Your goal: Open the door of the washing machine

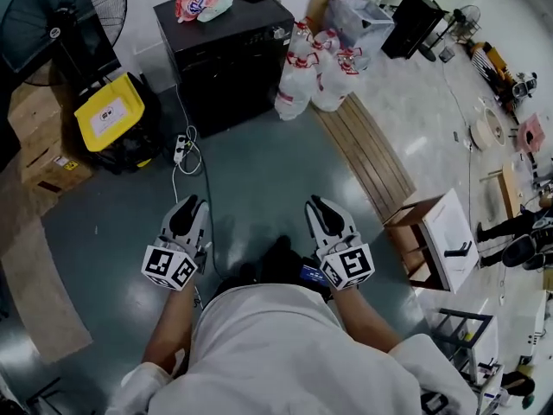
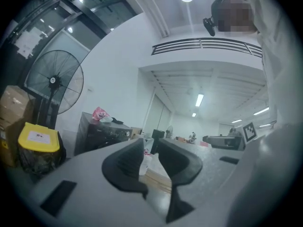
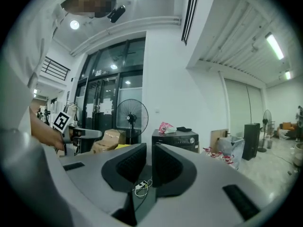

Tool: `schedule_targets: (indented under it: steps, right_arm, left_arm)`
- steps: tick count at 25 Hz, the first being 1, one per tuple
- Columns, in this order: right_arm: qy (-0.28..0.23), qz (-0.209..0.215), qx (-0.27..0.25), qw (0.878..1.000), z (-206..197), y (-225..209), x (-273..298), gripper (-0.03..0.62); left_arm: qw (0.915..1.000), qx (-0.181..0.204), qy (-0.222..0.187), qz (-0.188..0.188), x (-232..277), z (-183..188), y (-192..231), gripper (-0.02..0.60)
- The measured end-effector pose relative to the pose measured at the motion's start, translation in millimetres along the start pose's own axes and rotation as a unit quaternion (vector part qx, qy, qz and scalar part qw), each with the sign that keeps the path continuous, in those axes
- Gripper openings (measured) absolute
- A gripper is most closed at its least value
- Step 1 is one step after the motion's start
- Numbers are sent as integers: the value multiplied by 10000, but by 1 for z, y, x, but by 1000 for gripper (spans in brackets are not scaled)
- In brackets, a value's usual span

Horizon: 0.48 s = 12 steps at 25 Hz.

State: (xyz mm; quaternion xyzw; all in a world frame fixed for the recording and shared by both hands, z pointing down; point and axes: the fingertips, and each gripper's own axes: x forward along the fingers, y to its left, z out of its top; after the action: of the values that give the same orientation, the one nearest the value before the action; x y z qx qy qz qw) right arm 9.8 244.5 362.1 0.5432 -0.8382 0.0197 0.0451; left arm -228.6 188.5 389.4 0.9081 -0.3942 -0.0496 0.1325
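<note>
Black ribbed pads face each other in both tools, and nothing sits between either pair. The left gripper has its jaws a narrow slot apart, with floor and distant clutter showing through the gap. The right gripper has its jaws drawn almost together, with only a thin slit left. Both are held low and close to the person's body, side by side and well apart from any target.

The washing machine is a dark box at the far edge of the floor, backed against the wall. A pink packet lies on its top. Its front faces the person, but it is so dark that the door's outline and handle cannot be made out here. A white power strip and its cable lie on the floor just in front of the machine's left corner. White bags are heaped beside its right side.

The step in hand looks like the approach, with no contact made. To do it well, I would walk straight up the bare middle of the floor, keeping clear of the cable. One gripper needs its jaws widened before it arrives. Find the door's edge or recess from close up, take hold there and pull along the hinge arc, not straight back.
</note>
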Motion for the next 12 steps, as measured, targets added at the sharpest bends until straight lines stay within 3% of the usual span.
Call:
schedule_targets:
  steps: [6,12]
  right_arm:
    - [-6,161,147,9998,-8,-34,63,75]
    - [-142,526,144,9984,12,-95,144,75]
  left_arm:
    - [9996,-50,46,286,40,0,43,100]
    - [9981,93,75,612,117,20,79,99]
